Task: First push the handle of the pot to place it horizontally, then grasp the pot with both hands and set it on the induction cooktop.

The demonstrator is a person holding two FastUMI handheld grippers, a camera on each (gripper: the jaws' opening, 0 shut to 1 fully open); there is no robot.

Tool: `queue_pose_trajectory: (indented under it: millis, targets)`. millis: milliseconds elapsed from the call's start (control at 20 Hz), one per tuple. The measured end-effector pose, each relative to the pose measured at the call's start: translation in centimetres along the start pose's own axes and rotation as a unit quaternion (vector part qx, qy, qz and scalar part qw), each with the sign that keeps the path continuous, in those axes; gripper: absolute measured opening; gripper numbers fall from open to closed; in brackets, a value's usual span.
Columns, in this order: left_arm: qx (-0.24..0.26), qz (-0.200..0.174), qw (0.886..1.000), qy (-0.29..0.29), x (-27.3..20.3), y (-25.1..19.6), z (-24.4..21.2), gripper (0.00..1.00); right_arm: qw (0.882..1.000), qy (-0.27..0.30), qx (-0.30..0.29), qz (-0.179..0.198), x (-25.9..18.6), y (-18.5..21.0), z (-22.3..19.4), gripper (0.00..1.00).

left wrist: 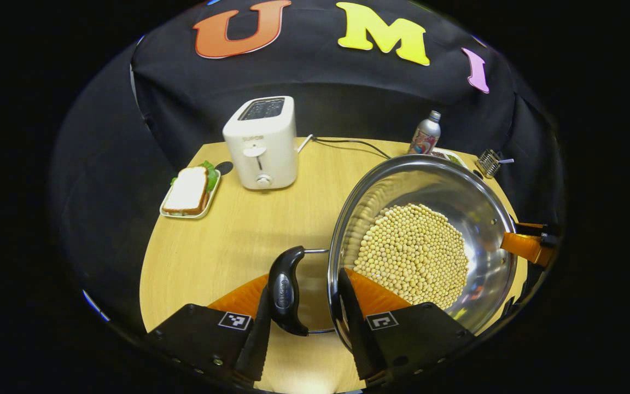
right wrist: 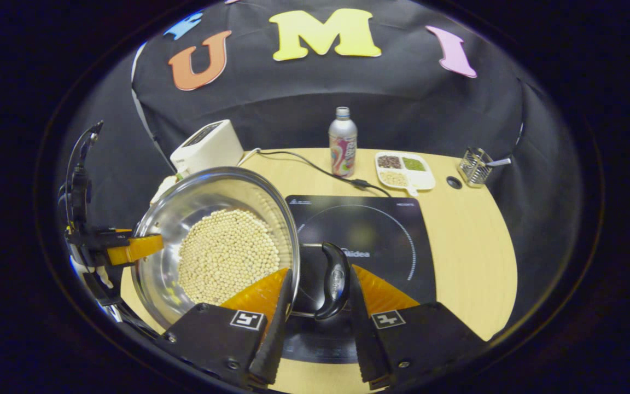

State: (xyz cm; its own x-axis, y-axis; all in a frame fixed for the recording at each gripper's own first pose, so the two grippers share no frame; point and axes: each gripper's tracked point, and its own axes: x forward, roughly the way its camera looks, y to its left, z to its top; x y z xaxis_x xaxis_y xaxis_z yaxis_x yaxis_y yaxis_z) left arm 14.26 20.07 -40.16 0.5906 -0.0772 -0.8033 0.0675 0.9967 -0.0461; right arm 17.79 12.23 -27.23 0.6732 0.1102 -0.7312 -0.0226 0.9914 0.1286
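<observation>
While both jaws grip the pot (right wrist: 216, 246) handles | cooktop (right wrist: 369, 241) beside | toaster (left wrist: 261, 143), bottle (right wrist: 343, 141) behind.

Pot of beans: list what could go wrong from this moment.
1. The pot looks tilted and the beans lie loose, so they could spill.
2. Each gripper straddles a handle with its inner finger over the pot's rim; a loose hold could let it slip.
3. The cable trails beside the cooktop and could snag.
</observation>
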Motion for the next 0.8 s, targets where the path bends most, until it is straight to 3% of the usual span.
queue_pose_trajectory:
  millis: [450, 800]
  targets:
    - [0.003, -0.01, 1.0, -0.001, 0.7, 0.1, -0.2, 0.61, 1.0, -0.01, 0.013, -0.02, -1.1, -8.6, 0.8, 0.55]
    - [-0.01, -0.006, 1.0, 0.008, 0.4, 0.0, -0.4, 0.61, 1.0, -0.004, 0.013, -0.023, 0.2, -13.2, 2.0, 0.55]
